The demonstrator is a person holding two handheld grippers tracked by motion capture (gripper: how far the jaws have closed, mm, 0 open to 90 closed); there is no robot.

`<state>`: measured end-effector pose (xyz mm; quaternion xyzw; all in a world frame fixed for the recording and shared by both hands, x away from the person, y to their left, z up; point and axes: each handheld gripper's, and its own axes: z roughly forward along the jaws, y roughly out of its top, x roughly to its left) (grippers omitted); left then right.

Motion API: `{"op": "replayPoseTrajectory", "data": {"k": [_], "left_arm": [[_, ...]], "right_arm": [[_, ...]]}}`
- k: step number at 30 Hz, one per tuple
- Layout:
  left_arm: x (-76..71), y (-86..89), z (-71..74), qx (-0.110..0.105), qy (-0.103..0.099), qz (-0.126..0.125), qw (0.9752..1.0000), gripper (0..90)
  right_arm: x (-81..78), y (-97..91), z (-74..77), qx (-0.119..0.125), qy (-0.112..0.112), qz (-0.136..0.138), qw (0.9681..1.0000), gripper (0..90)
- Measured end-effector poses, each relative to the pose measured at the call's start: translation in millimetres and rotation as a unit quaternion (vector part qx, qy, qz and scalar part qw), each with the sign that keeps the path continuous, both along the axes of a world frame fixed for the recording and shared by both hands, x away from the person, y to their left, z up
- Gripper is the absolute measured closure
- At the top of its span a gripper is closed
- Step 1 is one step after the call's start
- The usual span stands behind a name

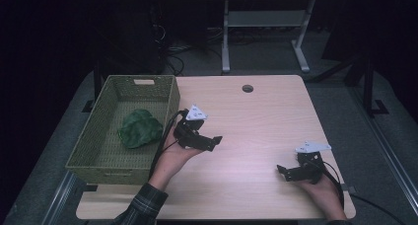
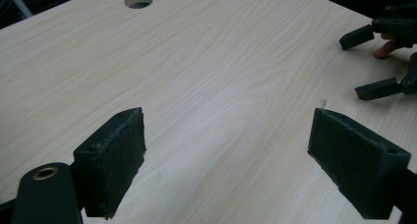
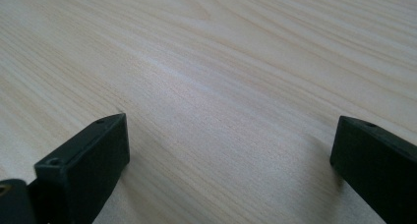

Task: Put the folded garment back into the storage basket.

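Green woven plastic basket (image 1: 106, 162) stands at the far left of the table (image 1: 256, 121), just beside the left gripper (image 1: 209, 142) on its outer side; a crumpled green cloth (image 1: 140, 129) lies inside on the basket floor, apart from the walls. Left gripper sits close to the basket's near-right wall, jaws spread wide with nothing between them, pointed across the bare wood toward the other hand; the left gripper view confirms the gap, with only tabletop between the felt-faced pads (image 2: 115, 162). A round cable hole (image 1: 247, 88) lies well beyond both tools. Right gripper (image 1: 285, 172) rests low near the table's right front corner, well apart from the left one, jaws likewise parted and empty, aimed leftward. Judgement: the cloth appears to be the item in hand, and the left gripper is the nearer tool. Risks: reaching over the wall could catch the rim or the trailing cable and drag the light basket; a shallow pinch on loose folds may slip or lift only one layer.
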<state>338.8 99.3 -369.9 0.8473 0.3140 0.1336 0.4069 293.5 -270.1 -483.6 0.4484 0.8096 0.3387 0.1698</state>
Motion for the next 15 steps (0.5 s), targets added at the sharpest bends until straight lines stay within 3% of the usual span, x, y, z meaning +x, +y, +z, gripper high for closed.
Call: {"op": "replayPoseTrajectory", "data": {"k": [10, 15], "left_arm": [[-1.7, -14.7, -33.7, 0.013, 0.008, -0.017, 0.9998, 13.5], [-2.7, -20.9, -49.3, 0.032, 0.006, -0.025, 0.9991, 13.2]], "right_arm": [[0.0, 0.1, 0.1, 0.0, 0.0, 0.0, 1.0, 1.1], [0.0, 0.1, 0.0, 0.0, 0.0, 0.0, 1.0, 1.1]]}}
